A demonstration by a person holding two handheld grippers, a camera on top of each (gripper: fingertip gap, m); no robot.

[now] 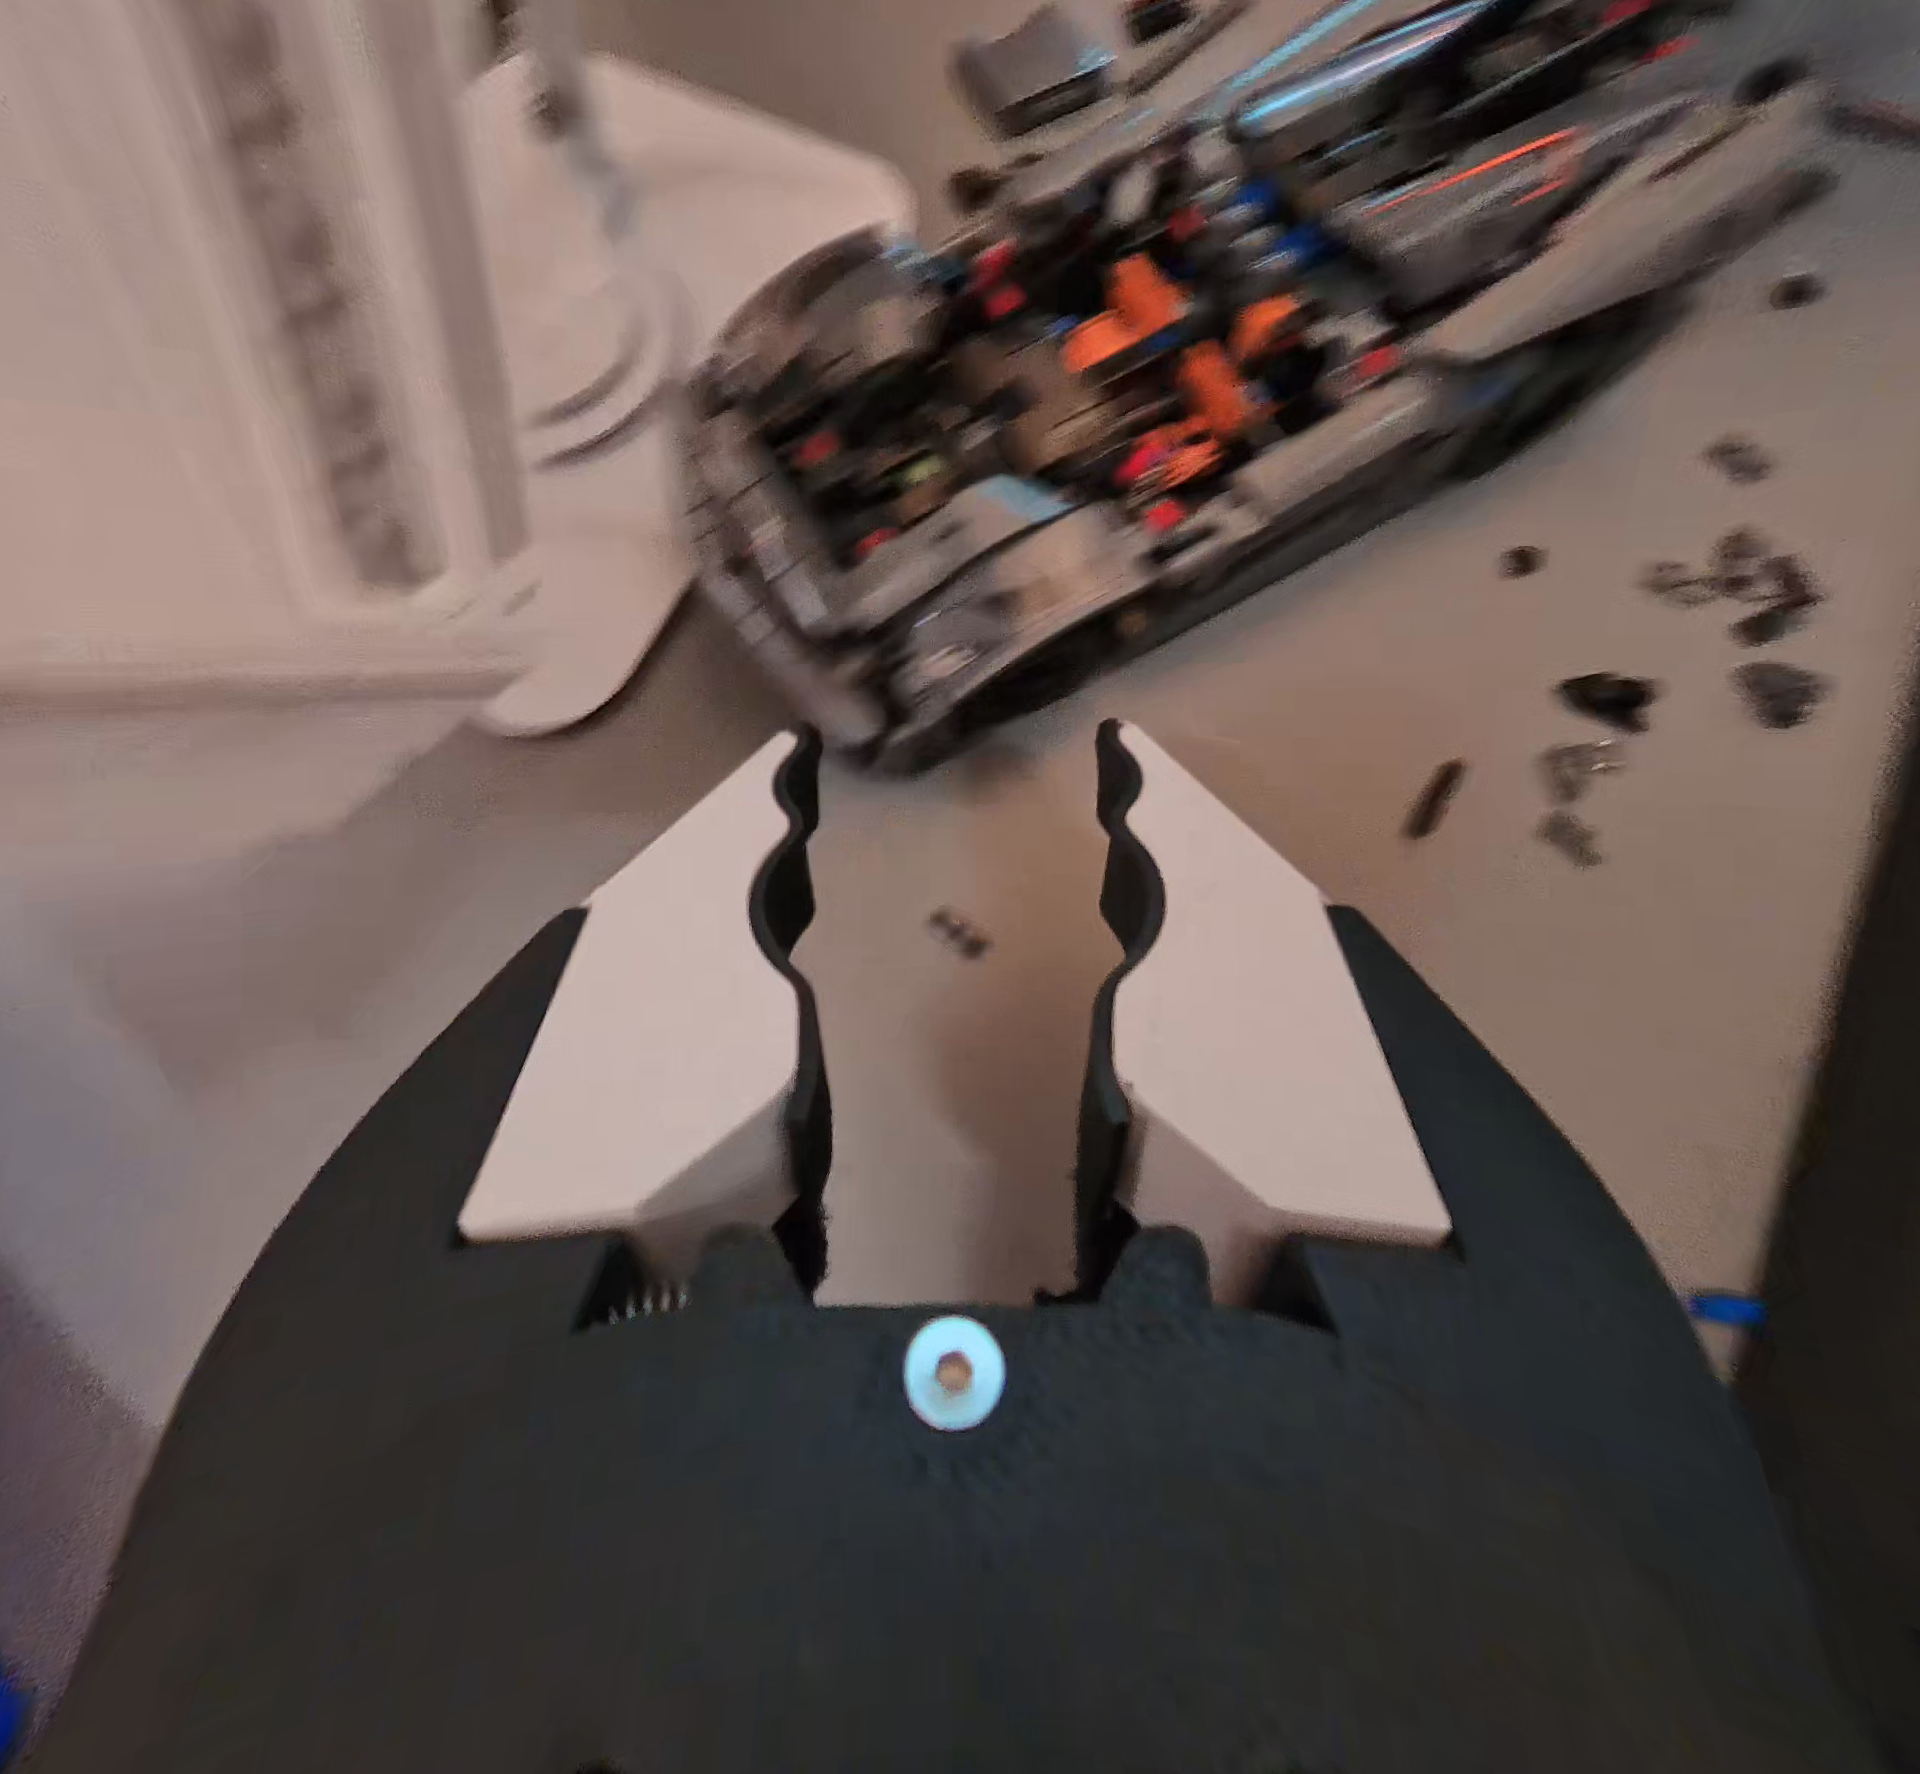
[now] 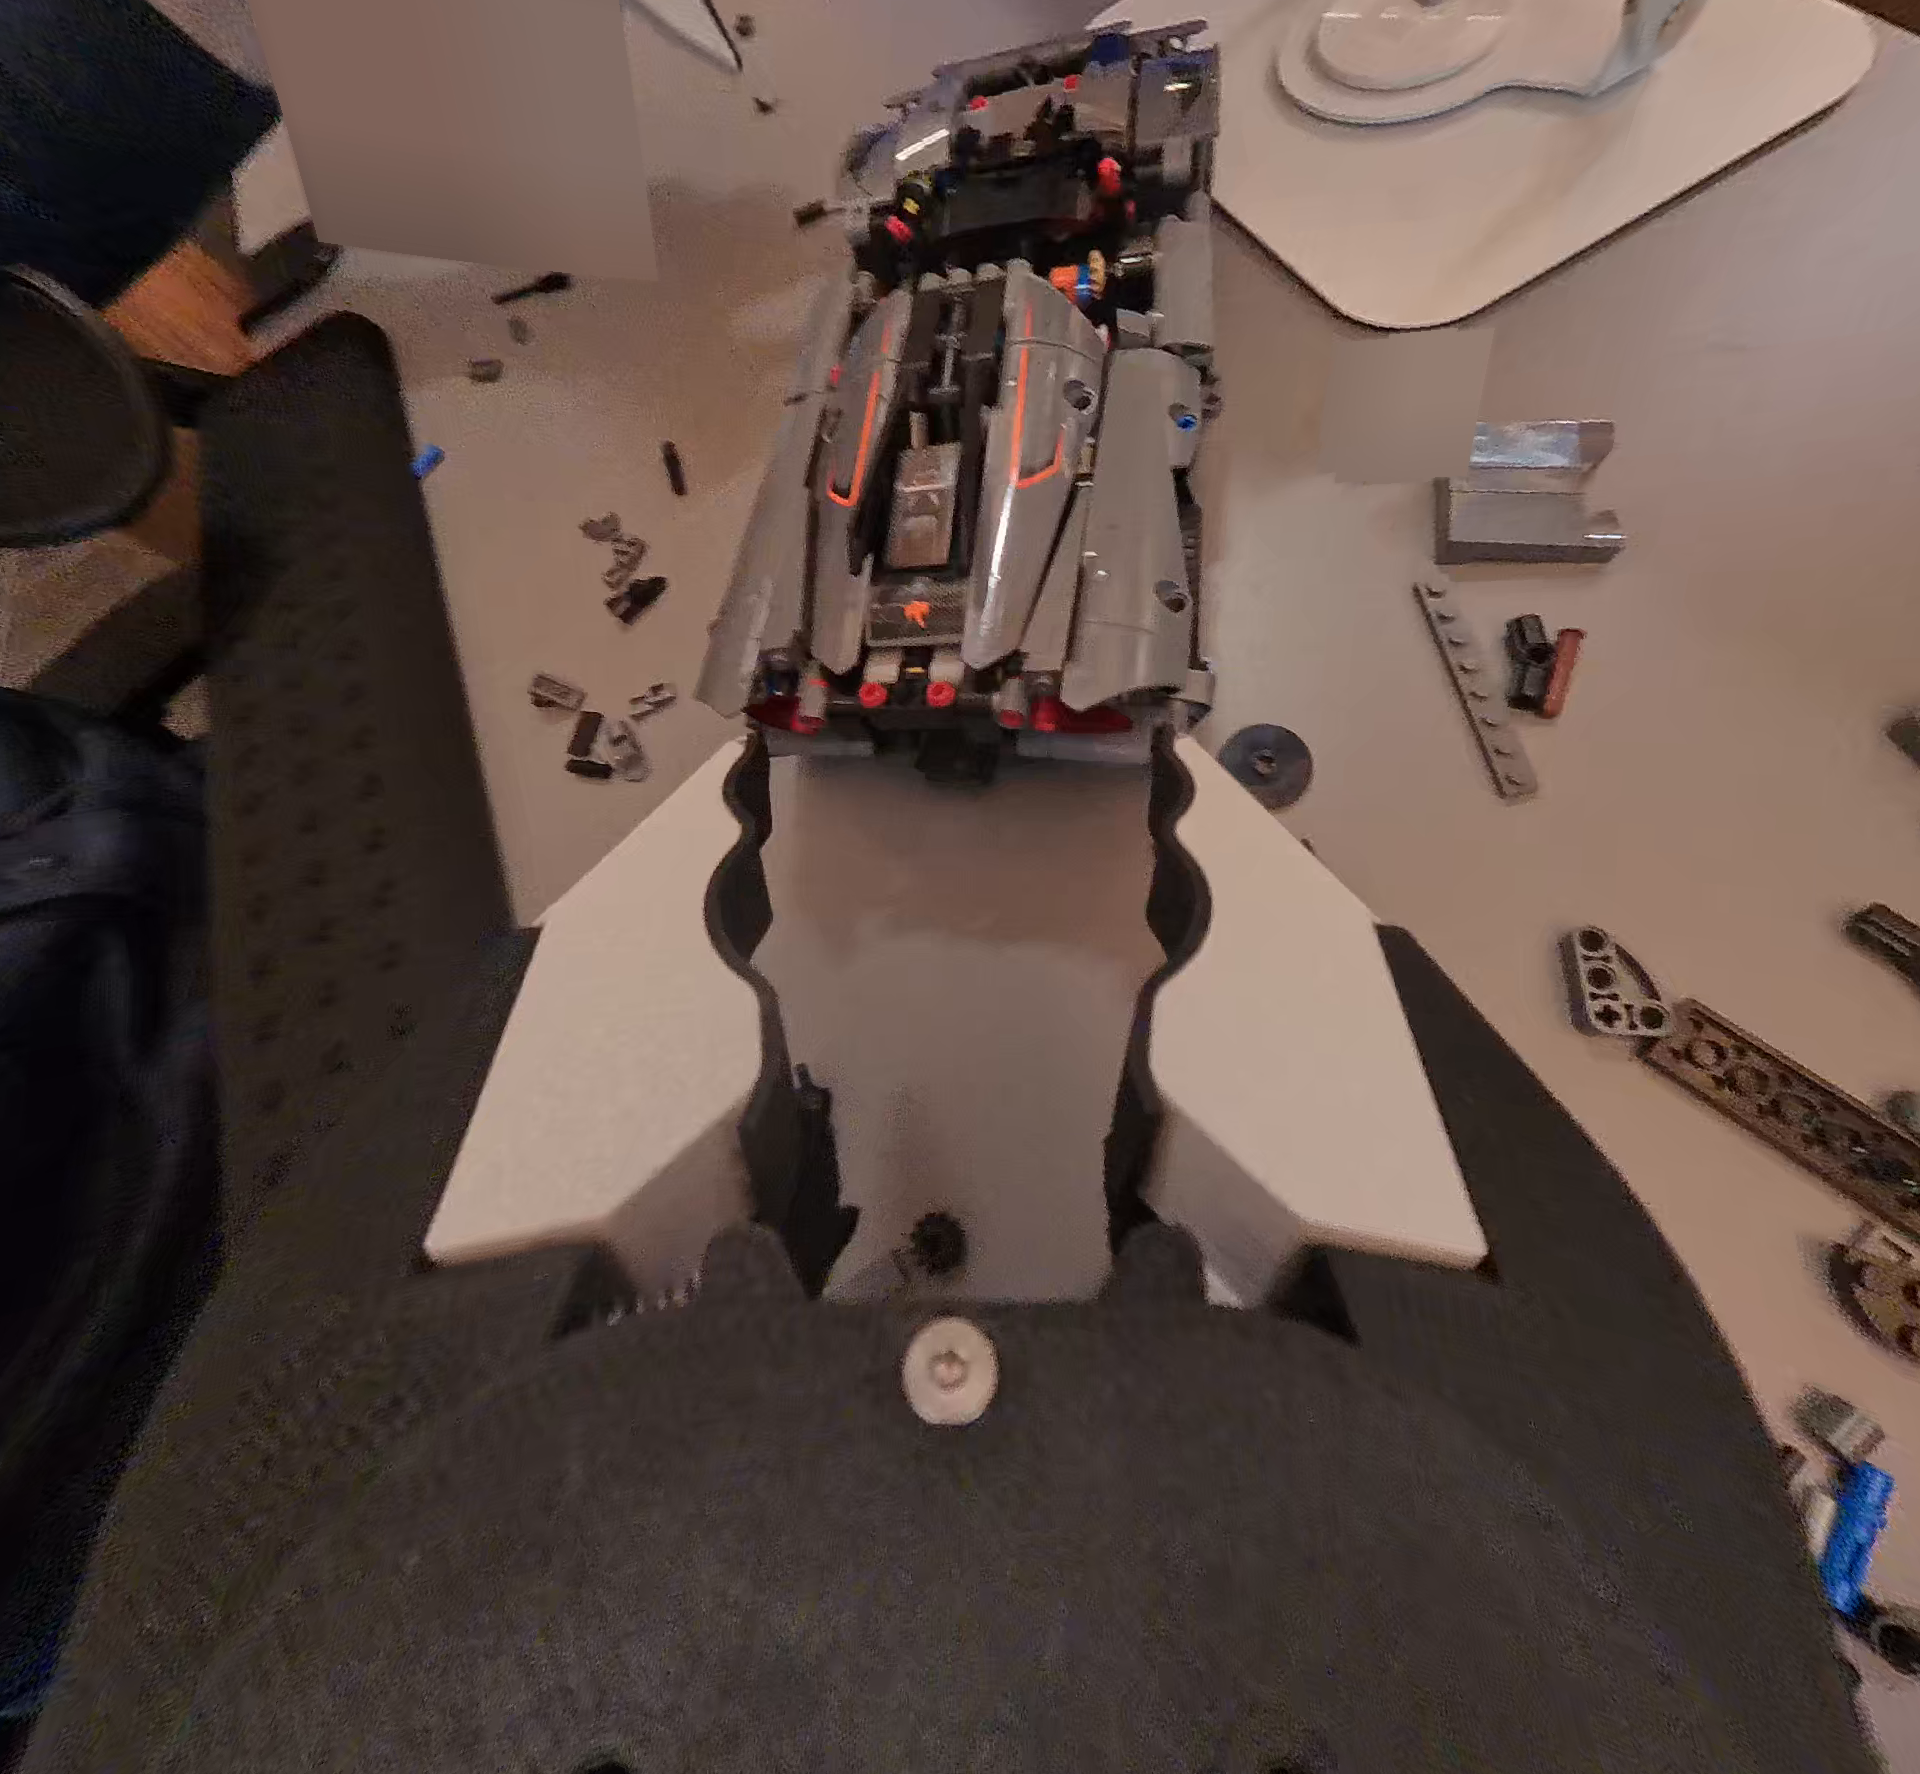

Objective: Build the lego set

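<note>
Pale tabletop (image 2: 1558, 270), loose parts strewn about. Half-built grey lego car (image 2: 966, 477) lay mid-table, just ahead of the right gripper (image 2: 956, 768). Both it and the left gripper (image 1: 956, 758) gaped empty. Judged between steps: next, pick a loose piece.

The left gripper (image 1: 956, 748) hangs over the pale table (image 1: 1299, 893), jaws apart with nothing between them. Just beyond its tips lies the half-built grey lego car (image 1: 1195, 394), blurred, orange parts showing inside. Small dark loose pieces (image 1: 1725, 581) lie scattered to its right; a white stand base (image 1: 644, 290) sits to its left.
</note>
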